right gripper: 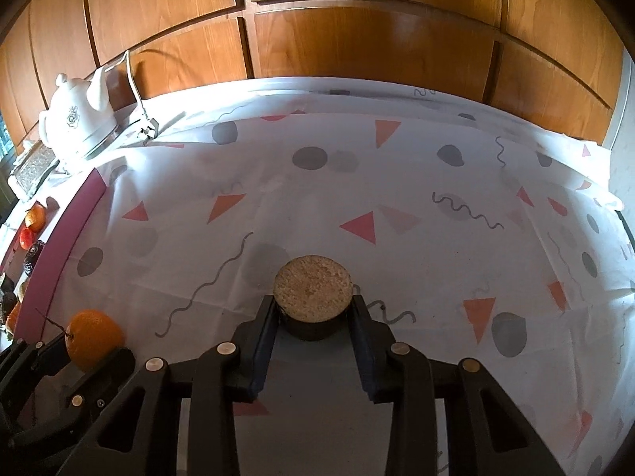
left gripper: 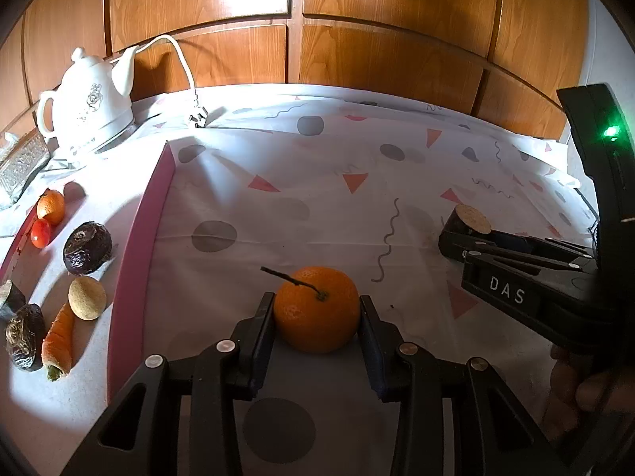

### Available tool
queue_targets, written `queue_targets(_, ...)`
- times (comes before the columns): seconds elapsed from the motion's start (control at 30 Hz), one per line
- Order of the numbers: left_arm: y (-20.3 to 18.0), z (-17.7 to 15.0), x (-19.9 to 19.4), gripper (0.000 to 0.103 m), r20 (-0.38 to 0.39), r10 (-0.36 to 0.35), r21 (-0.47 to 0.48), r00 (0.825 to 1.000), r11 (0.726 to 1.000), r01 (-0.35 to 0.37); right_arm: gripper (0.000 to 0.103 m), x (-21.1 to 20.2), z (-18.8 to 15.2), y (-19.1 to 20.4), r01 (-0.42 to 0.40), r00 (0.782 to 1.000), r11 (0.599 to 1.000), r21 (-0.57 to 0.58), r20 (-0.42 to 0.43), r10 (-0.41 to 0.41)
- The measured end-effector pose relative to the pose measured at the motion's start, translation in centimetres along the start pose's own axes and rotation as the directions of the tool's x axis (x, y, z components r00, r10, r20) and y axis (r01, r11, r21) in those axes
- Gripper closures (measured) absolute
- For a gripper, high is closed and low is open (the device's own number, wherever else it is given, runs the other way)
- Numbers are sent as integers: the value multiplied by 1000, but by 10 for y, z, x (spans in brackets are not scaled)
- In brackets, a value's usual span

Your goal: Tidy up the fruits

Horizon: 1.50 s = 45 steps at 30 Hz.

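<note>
Desk (right gripper: 416,182) carries the patterned cloth; pink-rimmed tray (left gripper: 137,238) at left already holds sorted produce. We have both tongs loaded: left tongs (left gripper: 317,309) clamped on the orange (left gripper: 317,309), right tongs (right gripper: 313,309) closed against the sides of the cut dark fruit half (right gripper: 312,291) (cut face up). Both pieces look low over the cloth, well right of the tray. Suggest we lift clear of the rim, keep the cut face level, and mind the orange's stem (left gripper: 289,277).
</note>
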<state>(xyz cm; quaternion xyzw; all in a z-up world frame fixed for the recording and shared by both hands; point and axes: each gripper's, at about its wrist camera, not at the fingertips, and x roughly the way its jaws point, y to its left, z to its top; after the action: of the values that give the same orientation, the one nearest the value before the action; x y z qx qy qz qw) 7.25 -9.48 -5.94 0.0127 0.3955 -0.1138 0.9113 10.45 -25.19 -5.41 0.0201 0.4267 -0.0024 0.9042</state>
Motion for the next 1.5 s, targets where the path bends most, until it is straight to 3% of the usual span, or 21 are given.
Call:
queue_targets(0.6,0,4,-3,65,-17,1,13,1000,1000,0,66,-2,-3,-2,-11,1000,1000,14,18,11)
queue_targets(0.7,2,7,-15,65,-30,-33,-3,999,999,33,67,-2,-2,1,1,1000,1000,5,17,-1)
queue_targets(0.9,19,18,-54,64,25,-30,0,999,1000,30,67,-5,0,5,10,1000,1000,-4,5,-10)
queue_targets(1.17,99,32,-85,64,76,152,-128,985,982,-142,67,-42,-2,60,-156,985,983,-97,62,162)
queue_targets(1.3,141,32,-89,64,72,245,-201,967,953,-227,67,-60,-3,105,-268,955,944,-191,73,286)
queue_targets(1.5,172,22,-87,63,43,291,-246,956,930,-272,67,-74,-11,164,-383,911,872,-304,33,412)
